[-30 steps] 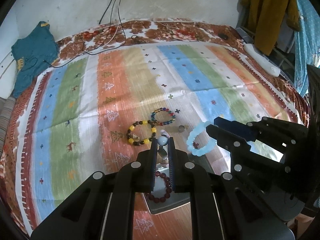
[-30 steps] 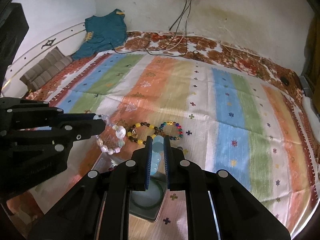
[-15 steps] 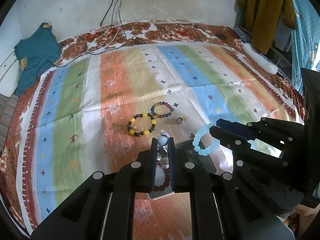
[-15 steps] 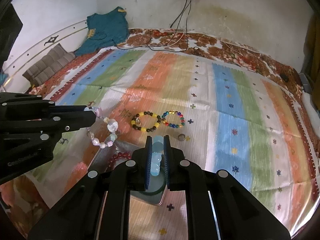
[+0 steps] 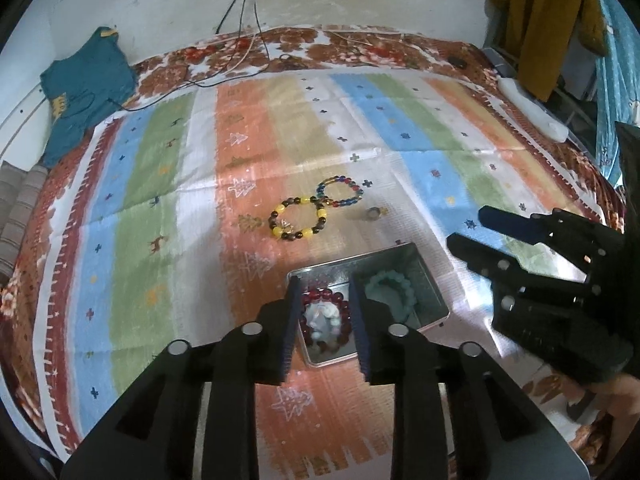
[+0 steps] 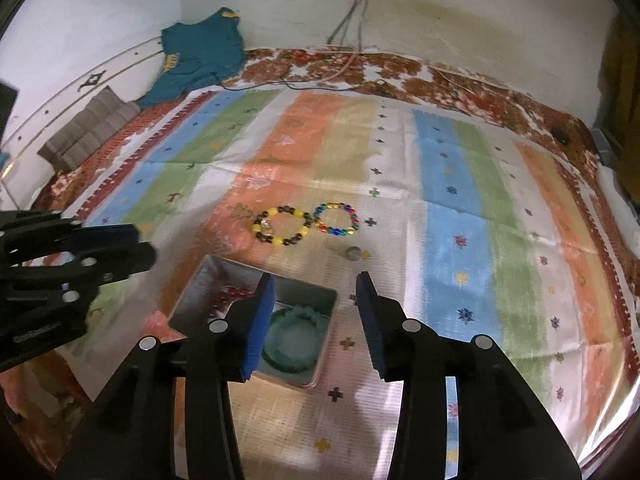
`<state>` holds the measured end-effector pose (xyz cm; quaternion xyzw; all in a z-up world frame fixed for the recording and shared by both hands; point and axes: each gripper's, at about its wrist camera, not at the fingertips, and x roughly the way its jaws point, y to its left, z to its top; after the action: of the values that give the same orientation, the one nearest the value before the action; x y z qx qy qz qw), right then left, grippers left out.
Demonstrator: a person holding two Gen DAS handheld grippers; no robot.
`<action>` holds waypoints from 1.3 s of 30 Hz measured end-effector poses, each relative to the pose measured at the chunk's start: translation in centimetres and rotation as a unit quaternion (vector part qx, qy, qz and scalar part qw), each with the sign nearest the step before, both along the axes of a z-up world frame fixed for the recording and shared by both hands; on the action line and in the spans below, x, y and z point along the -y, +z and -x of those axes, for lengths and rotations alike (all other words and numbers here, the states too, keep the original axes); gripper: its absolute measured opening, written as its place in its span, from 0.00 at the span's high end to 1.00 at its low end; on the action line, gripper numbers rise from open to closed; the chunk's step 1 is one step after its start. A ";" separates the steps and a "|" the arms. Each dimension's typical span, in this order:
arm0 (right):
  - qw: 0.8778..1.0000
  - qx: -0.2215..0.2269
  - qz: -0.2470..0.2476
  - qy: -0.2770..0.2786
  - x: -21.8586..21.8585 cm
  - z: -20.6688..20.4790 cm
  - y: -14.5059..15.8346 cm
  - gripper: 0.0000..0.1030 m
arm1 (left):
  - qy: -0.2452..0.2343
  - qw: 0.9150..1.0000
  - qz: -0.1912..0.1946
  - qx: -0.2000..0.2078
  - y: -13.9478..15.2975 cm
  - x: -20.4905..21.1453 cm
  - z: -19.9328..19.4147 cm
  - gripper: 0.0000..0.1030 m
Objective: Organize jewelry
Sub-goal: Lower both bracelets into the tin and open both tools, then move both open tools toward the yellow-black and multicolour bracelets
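Both the left hand-held gripper (image 5: 325,300) and the right hand-held gripper (image 6: 316,300) have just been opening and hold nothing between their jaws. Below them, the metal tin (image 5: 424,272) on the bed's striped cloth (image 5: 160,200) holds a red bracelet (image 5: 310,296), a pale bead bracelet (image 5: 324,320) and a light blue bracelet (image 5: 394,292). A yellow-and-dark bracelet (image 5: 298,218), a multicoloured bracelet (image 5: 340,192) and a ring (image 5: 374,212) lie on the cloth beyond it.

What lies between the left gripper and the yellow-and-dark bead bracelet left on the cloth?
Nothing visible blocks it. The left gripper, jaws open and empty, hangs over the metal tin; the yellow-and-dark bracelet lies beyond the tin's far rim on bare striped cloth, touching only the multicoloured bracelet.
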<state>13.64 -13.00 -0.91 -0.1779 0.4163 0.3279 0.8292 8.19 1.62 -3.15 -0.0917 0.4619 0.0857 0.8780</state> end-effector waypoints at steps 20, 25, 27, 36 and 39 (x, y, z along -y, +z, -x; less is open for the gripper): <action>0.999 -0.018 0.006 -0.041 0.8 -2.7 -0.4 0.48 | 0.043 0.999 0.016 -0.005 -0.7 -3.0 -0.7 0.52; 0.999 -0.019 0.006 -0.041 0.9 -2.9 -0.4 0.43 | 0.047 0.999 0.018 -0.004 -0.8 -3.5 -1.1 0.44; 0.999 -0.020 0.006 -0.042 0.9 -3.0 -0.5 0.41 | 0.051 0.998 0.018 -0.006 -0.9 -3.7 -1.2 0.41; 0.999 -0.023 0.008 -0.048 0.8 -3.9 -0.5 0.29 | 0.062 0.998 0.008 -0.008 -1.0 -4.3 -1.8 0.23; 0.998 -0.024 0.010 -0.050 0.7 -4.2 -0.7 0.26 | 0.063 0.998 0.001 -0.006 -1.0 -4.4 -1.9 0.19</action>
<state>17.86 -13.73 -1.57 -0.1569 0.4477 0.2859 0.8326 10.08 6.05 -4.17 -0.1211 0.4609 0.1406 0.8679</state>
